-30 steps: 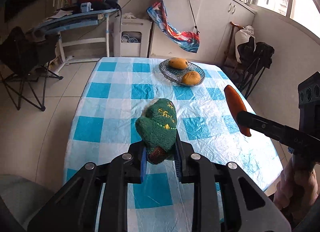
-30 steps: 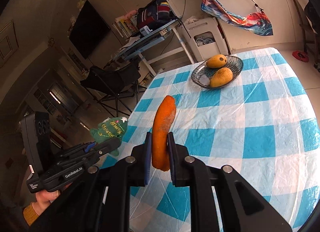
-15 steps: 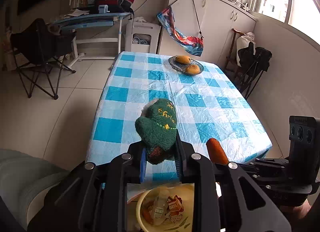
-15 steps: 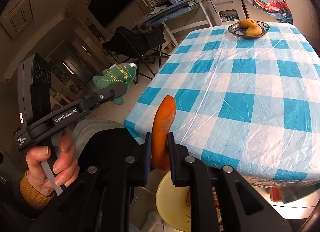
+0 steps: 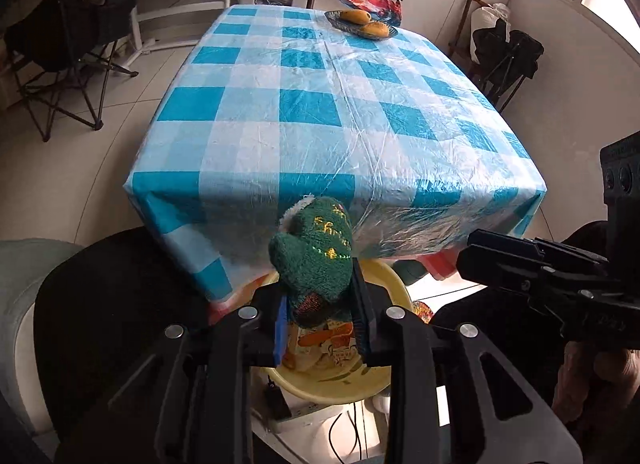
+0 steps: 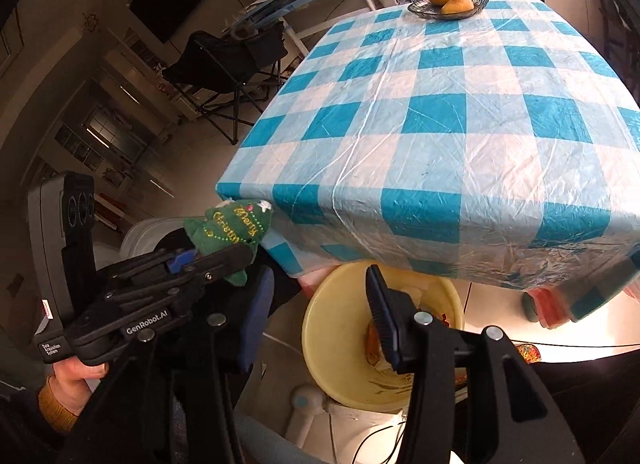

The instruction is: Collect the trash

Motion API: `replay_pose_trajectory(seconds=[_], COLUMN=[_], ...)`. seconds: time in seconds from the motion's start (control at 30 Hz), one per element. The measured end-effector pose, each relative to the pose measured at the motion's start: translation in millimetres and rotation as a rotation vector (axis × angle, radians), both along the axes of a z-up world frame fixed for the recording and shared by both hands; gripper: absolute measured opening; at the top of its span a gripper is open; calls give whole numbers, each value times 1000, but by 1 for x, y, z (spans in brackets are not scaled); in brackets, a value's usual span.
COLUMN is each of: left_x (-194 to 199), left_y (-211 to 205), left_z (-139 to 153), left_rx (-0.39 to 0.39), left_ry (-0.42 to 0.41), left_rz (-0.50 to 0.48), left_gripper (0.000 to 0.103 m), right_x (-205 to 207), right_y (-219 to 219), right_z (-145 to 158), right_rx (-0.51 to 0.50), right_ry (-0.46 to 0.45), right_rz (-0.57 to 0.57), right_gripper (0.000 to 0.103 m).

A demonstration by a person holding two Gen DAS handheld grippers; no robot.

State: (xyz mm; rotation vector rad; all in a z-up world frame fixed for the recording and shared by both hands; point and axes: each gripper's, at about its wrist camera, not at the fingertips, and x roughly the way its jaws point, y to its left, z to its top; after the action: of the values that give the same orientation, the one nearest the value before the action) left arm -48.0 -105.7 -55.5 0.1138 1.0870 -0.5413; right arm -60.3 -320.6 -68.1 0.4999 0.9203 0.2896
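A green plush Christmas tree (image 5: 316,260) with gold stitching is clamped in my left gripper (image 5: 320,304), which is shut on its lower end and hangs over the yellow bin (image 5: 394,280) by the table's near edge. In the right wrist view the same toy (image 6: 232,223) shows at the left in the left gripper (image 6: 236,260). My right gripper (image 6: 318,304) is above the bin (image 6: 320,328); its jaws are opening and nothing is between them. An orange carrot (image 6: 373,338) lies inside the bin among other scraps.
The table with the blue checked cloth (image 5: 320,115) fills the middle, with a dark dish of two mangoes (image 5: 362,23) at its far end. A black folding chair (image 5: 60,59) and a desk stand to the left. A power strip (image 5: 300,412) and cables lie on the floor under the bin.
Both grippers drew back from over the table and sank to the yellow bin. The right gripper's jaws spread and the carrot left them. The left still clamps the green toy.
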Motion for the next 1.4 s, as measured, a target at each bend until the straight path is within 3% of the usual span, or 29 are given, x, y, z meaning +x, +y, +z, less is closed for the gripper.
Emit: replay_pose_trajectory(seconds=[0.13, 0.2, 0.33, 0.43, 0.57, 0.67, 0.8, 1.0, 1.17, 1.4], left_x=[-16, -22, -28, -30, -31, -32, -32, -26, -30, -37], left_y=[-16, -15, -2, 11, 28, 41, 57, 69, 68, 63], left_z=[-20, -13, 24, 52, 85, 98, 104, 97, 91, 88], left_rx=[99, 105, 83, 74, 49, 39, 14, -7, -21, 24], left_ry=[34, -6, -171, -298, -445, -512, -529, -511, -545, -598], left_rz=[-53, -51, 8, 68, 132, 164, 190, 240, 234, 210], left_gripper=[38, 48, 68, 82, 93, 96, 96, 96, 96, 96], right_x=[-10, -16, -26, -32, -49, -59, -66, -62, -59, -60], right_y=[-16, -22, -20, -13, -4, 2, 11, 14, 15, 19], right_z=[11, 20, 43, 59, 78, 85, 85, 78, 72, 70], right_rx=[3, -27, -182, -293, -412, -464, -490, -494, -496, -507], right_ry=[-72, -122, -220, -301, -425, -487, -511, -476, -458, -453], right_rz=[-111, -170, -294, -374, -433, -441, -433, -425, -420, -411], right_gripper=[58, 65, 82, 89, 92, 93, 94, 96, 96, 96])
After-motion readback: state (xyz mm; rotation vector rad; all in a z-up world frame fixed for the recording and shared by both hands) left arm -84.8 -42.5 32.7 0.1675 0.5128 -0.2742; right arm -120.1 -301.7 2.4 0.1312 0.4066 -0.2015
